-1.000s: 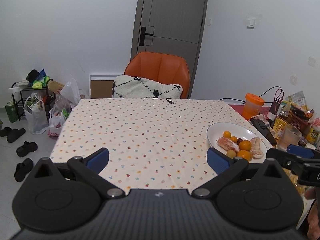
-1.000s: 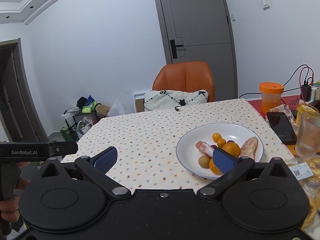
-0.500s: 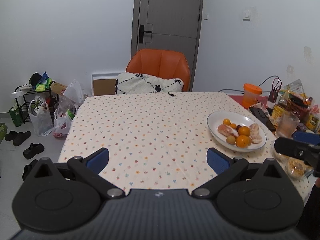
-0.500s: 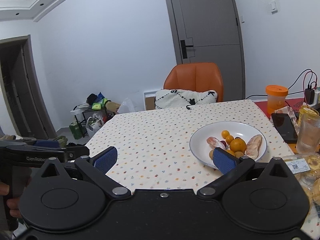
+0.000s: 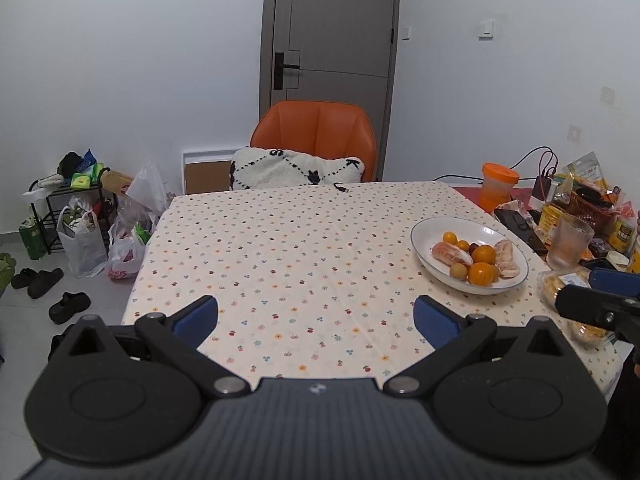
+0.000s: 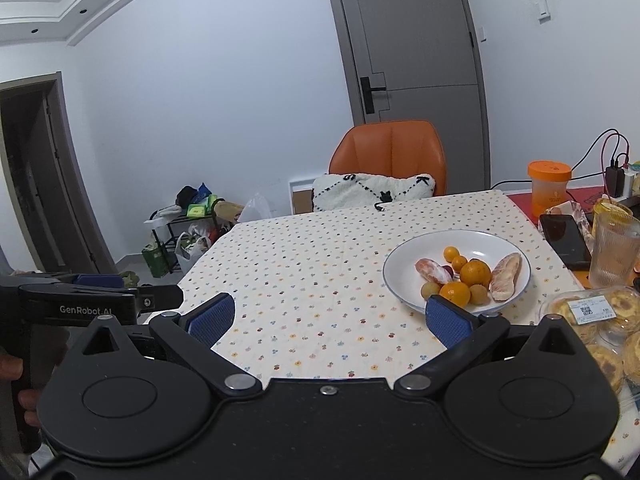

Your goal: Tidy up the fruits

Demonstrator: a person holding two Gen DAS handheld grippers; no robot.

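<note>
A white plate stands on the right side of the floral tablecloth. It holds several fruits: oranges, small yellow-orange ones, pale round ones and two peeled pinkish pomelo segments. My left gripper hangs open over the table's near edge, nothing between its blue pads. My right gripper is open too, its right pad just short of the plate's front rim. Each gripper shows at the edge of the other's view.
Right of the plate: a ribbed glass, a black phone, an orange-lidded cup, packed egg tarts, snacks and cables. An orange chair with a cushion stands at the far side. Bags and shoes lie on the floor left.
Both grippers have drawn back from the table, so more of the cloth shows and the plate looks farther off. Both stayed open; the fruit has not moved.
</note>
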